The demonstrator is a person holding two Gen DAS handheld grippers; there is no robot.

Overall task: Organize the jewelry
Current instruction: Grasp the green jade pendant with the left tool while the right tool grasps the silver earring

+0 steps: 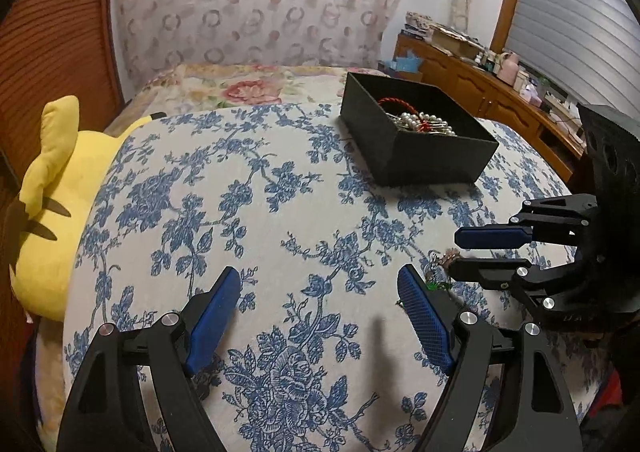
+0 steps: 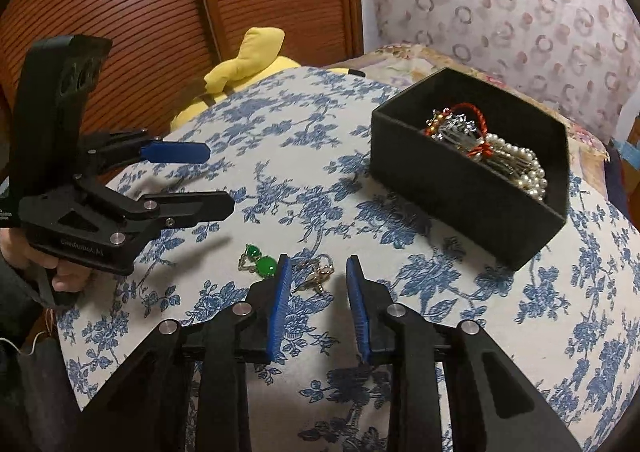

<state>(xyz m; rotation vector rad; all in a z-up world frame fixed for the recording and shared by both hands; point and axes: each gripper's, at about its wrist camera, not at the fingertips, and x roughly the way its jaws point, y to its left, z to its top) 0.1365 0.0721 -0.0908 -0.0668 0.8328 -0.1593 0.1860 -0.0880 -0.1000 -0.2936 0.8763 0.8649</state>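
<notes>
Green-stoned jewelry (image 2: 262, 264) lies on the cloth (image 2: 460, 312) beyond the right gripper (image 2: 319, 266), both grippers' fingers apart, empty.

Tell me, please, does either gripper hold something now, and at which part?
Nothing is held. The left gripper stands open over bare cloth. The right gripper is open too, its fingers apart just before a small gold piece lying on the bedspread.
</notes>
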